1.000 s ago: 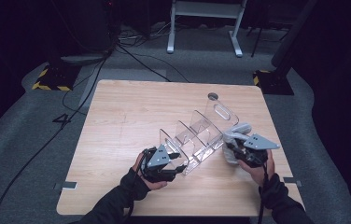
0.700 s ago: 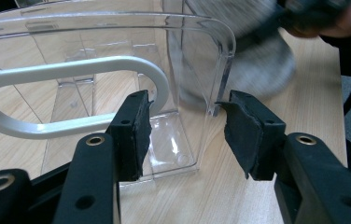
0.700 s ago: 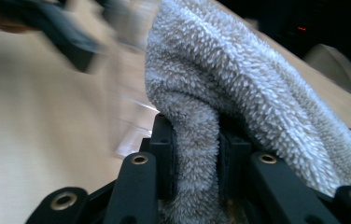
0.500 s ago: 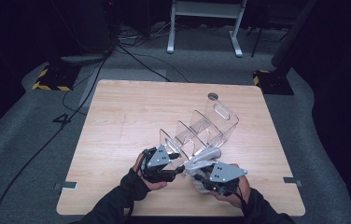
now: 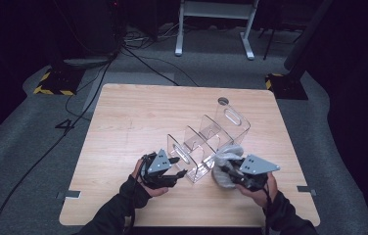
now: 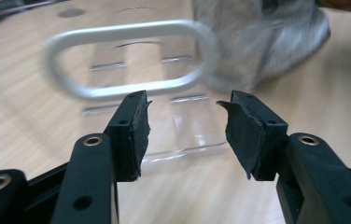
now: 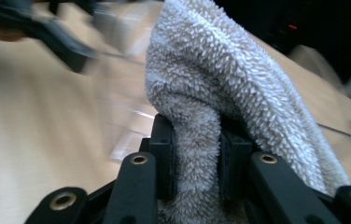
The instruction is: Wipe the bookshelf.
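Note:
A clear acrylic rack [image 5: 206, 139] with several upright dividers lies slantwise across the wooden table [image 5: 138, 112]. My left gripper [image 5: 181, 167] stands open at the rack's near end. In the left gripper view its jaws [image 6: 185, 121] face the end panel with an oval handle cutout [image 6: 117, 88], and nothing is pressed between them. My right gripper [image 5: 225, 171] is shut on a grey fluffy cloth [image 5: 227, 155] beside the rack's near right side. The cloth [image 7: 220, 70] bulges up out of the pinched jaws [image 7: 196, 149] and drapes to the right.
A small dark round spot [image 5: 223, 101] marks the table by the rack's far end. Cables [image 5: 143, 63] and a stand's white legs [image 5: 211, 29] are on the floor beyond the table. The wide left and far parts of the tabletop are bare wood.
The right gripper with the cloth swung from the rack's right side in toward the left gripper, then came back out to the right. The left gripper has stayed in place.

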The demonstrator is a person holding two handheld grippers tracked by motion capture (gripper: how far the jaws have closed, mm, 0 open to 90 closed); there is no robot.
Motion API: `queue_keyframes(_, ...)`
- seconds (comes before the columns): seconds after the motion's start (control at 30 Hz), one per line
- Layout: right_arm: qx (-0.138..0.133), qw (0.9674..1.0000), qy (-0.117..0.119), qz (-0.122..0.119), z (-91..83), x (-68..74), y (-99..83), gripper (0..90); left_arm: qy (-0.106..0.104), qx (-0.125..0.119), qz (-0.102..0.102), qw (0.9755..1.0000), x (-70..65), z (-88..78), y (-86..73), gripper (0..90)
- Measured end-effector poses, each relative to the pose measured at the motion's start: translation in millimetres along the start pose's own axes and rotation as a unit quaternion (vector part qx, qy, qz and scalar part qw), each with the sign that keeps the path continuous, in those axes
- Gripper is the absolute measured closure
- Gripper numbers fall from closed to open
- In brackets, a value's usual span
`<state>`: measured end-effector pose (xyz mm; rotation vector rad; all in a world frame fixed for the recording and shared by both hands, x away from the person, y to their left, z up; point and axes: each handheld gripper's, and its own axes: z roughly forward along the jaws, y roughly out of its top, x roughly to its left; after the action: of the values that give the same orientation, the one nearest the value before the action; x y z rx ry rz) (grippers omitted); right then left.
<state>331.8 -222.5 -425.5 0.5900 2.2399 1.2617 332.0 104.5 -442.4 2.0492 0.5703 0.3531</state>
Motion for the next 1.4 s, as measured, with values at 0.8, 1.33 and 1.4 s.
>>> queue_keyframes(0.8, 0.032, 0.9882, -0.119, 0.091, 9.8, -81.8, -31.4, 72.4, 0.012, 0.042, -0.034, 0.9985, 64.7, 24.3, -15.4, 24.8)
queue_keyframes(1.33, 0.036, 0.9987, 0.005, 0.034, 28.7, -15.9, -18.6, 72.2, -0.01, 0.039, -0.036, 0.9986, 66.2, 28.1, -14.7, 20.9)
queue_keyframes(1.4, 0.03, 0.9983, 0.044, 0.024, 30.3, -2.0, -14.1, 72.2, -0.013, 0.038, -0.04, 0.9984, 67.3, 27.3, -14.2, 20.8)
